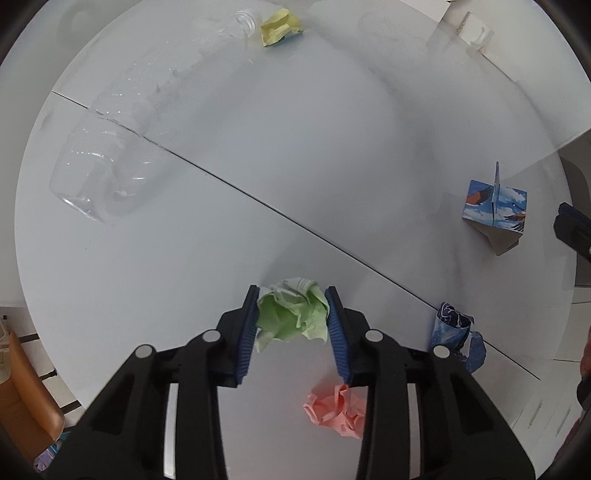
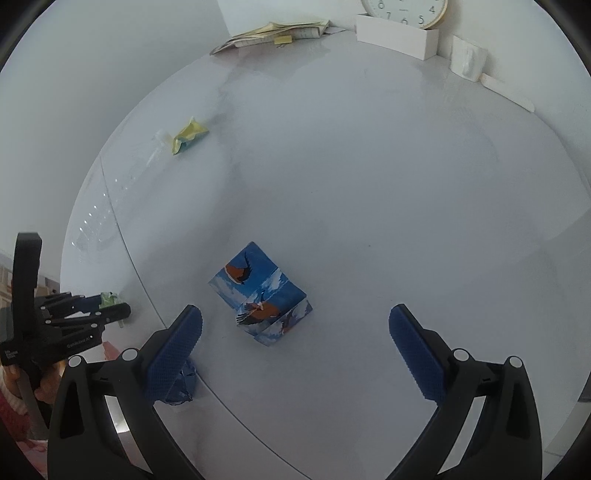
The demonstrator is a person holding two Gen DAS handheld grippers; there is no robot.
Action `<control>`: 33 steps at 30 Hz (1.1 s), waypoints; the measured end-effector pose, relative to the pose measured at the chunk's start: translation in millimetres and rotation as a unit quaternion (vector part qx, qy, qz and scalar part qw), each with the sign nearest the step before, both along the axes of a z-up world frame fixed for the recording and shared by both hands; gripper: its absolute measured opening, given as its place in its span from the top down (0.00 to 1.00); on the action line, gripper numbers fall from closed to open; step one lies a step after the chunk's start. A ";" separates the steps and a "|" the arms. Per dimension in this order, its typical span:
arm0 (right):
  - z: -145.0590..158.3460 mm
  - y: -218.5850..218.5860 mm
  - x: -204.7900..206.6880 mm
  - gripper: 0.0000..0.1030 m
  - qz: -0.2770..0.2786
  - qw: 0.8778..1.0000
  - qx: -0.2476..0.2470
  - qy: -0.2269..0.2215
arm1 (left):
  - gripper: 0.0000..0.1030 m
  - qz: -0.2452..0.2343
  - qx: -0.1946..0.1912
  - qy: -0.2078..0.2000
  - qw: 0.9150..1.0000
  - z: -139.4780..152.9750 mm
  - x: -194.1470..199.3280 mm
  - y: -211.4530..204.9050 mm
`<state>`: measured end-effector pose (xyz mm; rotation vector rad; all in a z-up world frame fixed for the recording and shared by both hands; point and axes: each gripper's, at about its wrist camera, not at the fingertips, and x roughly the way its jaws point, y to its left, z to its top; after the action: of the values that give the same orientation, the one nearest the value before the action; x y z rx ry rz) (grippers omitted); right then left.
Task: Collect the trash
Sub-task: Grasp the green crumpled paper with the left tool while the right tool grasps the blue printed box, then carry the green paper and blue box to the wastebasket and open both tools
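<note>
A: Left tool point(image 1: 291, 325)?
B: Clamped on the green paper wad point(image 1: 293, 314), pads at both its sides, low on the tabletop point(image 1: 332, 147); a round wad, no long axis.
A: Right tool point(image 2: 295, 332)?
B: Spread wide, empty. The blue carton point(image 2: 260, 295) lies just ahead, between the fingers' lines, long axis running diagonally.

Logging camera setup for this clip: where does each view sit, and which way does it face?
Left wrist: on the left tongs, facing steeply down at the table; its pads press the green wad.
Right wrist: on the right tongs, facing down, open over the folded bird paper; a hand shows.
Shared: bird paper, yellow wad, bottle, each other's tongs.
</note>
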<state>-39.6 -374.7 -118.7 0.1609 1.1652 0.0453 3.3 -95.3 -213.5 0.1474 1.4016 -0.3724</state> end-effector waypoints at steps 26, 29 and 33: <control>-46.6 39.7 34.5 0.51 0.251 0.965 -0.059 0.043 | 0.67 0.077 -0.048 -0.036 0.995 68.1 -19.9 66.7; -28.8 41.4 31.8 0.51 0.228 0.972 -0.054 0.026 | 0.66 0.088 -0.052 -0.044 0.994 74.3 -25.1 79.5; 7.9 63.4 24.6 0.51 0.208 0.977 -0.038 -0.008 | 0.67 0.108 -0.058 -0.057 0.991 84.9 -34.0 104.5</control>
<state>-14.9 -311.3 -110.7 -0.1530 1.1663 0.3695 -30.7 9.2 -128.6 -0.0766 1.2653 -0.2596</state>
